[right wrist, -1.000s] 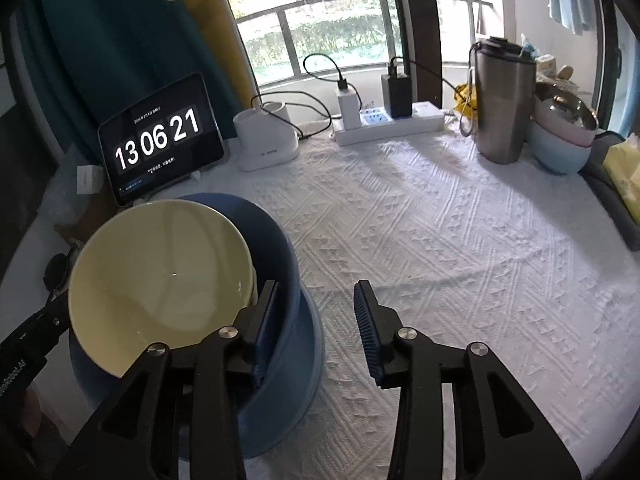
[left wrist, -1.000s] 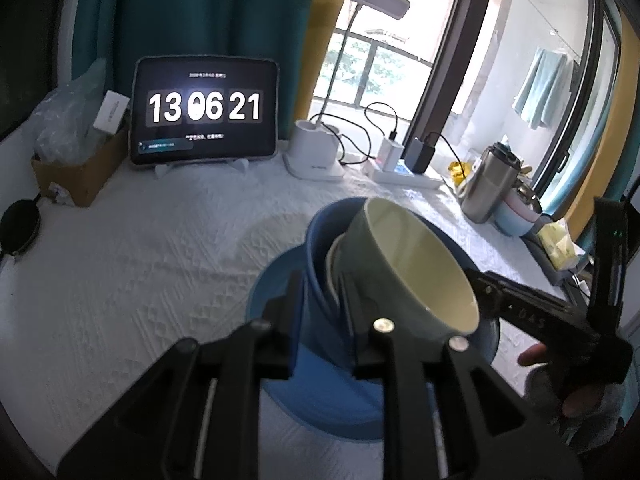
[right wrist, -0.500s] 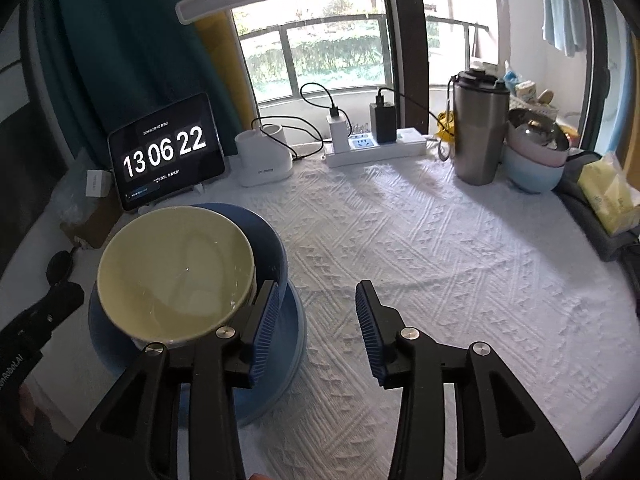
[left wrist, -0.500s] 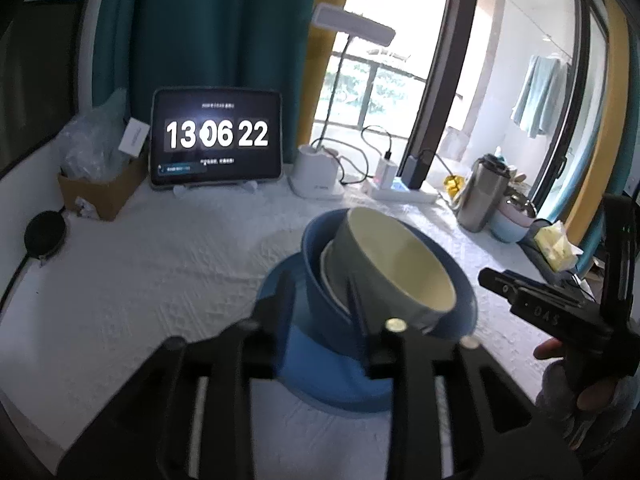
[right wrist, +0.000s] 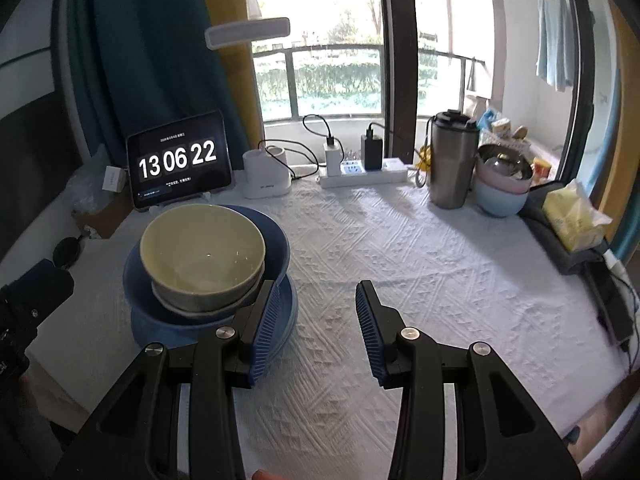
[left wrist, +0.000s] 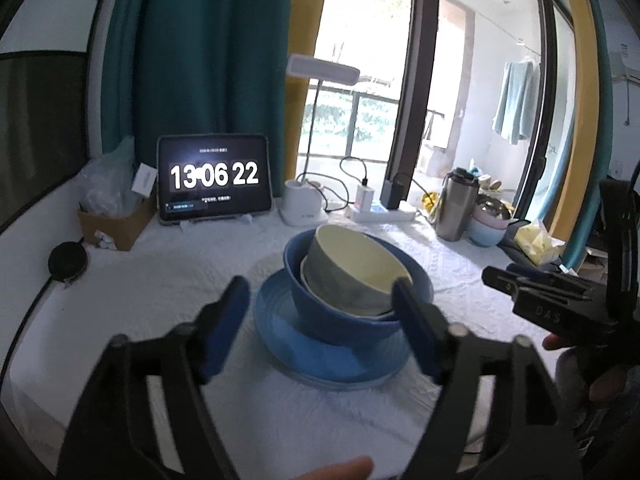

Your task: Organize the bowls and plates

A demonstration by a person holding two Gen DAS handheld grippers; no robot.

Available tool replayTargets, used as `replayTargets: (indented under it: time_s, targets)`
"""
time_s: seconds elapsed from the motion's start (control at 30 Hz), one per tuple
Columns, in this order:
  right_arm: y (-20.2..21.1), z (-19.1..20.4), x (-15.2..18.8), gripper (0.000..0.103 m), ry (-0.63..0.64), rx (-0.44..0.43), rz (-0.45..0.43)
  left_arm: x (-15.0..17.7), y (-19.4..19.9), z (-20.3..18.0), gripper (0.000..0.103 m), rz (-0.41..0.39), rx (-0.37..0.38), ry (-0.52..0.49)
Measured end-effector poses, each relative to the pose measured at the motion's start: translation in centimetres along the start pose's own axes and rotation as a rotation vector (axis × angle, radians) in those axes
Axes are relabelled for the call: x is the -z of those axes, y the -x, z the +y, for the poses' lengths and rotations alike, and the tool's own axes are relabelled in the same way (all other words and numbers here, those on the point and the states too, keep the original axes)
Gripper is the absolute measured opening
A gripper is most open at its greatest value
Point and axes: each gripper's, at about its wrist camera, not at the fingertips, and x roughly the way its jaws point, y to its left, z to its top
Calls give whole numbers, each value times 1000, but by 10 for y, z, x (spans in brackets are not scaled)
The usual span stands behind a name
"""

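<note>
Judging by how the crockery sits, you have the main stack built: the pale green ceramic bowl with a cream inside [right wrist: 202,254] is nested in the deep blue bowl [left wrist: 344,308], with a thin white rim, perhaps another dish, showing between them, and all of it stands on the round blue plate [left wrist: 288,344] on the white quilted tablecloth [right wrist: 420,264]. The green bowl leans a little rather than sitting level, so you may want to check it.

Your left gripper [left wrist: 320,328] hangs in front of the stack, its jaws opening wide, nothing pressed between the blue pads. Your right gripper [right wrist: 316,328] is partly open and empty, just beside the plate's edge.

What seems left, if it belongs to the job, is the pink and light blue bowl pile [right wrist: 504,192] by the steel tumbler [right wrist: 452,168], well apart from your stack.
</note>
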Motion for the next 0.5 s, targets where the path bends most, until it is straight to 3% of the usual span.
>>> replayTargets:
  time_s: [0.17, 0.5]
  targets:
    - [24, -2, 5, 43, 12, 23, -41, 6, 17, -10, 89, -34, -4, -36]
    - [67, -6, 23, 50, 68, 40, -109, 19, 51, -25, 95, -125, 19, -47]
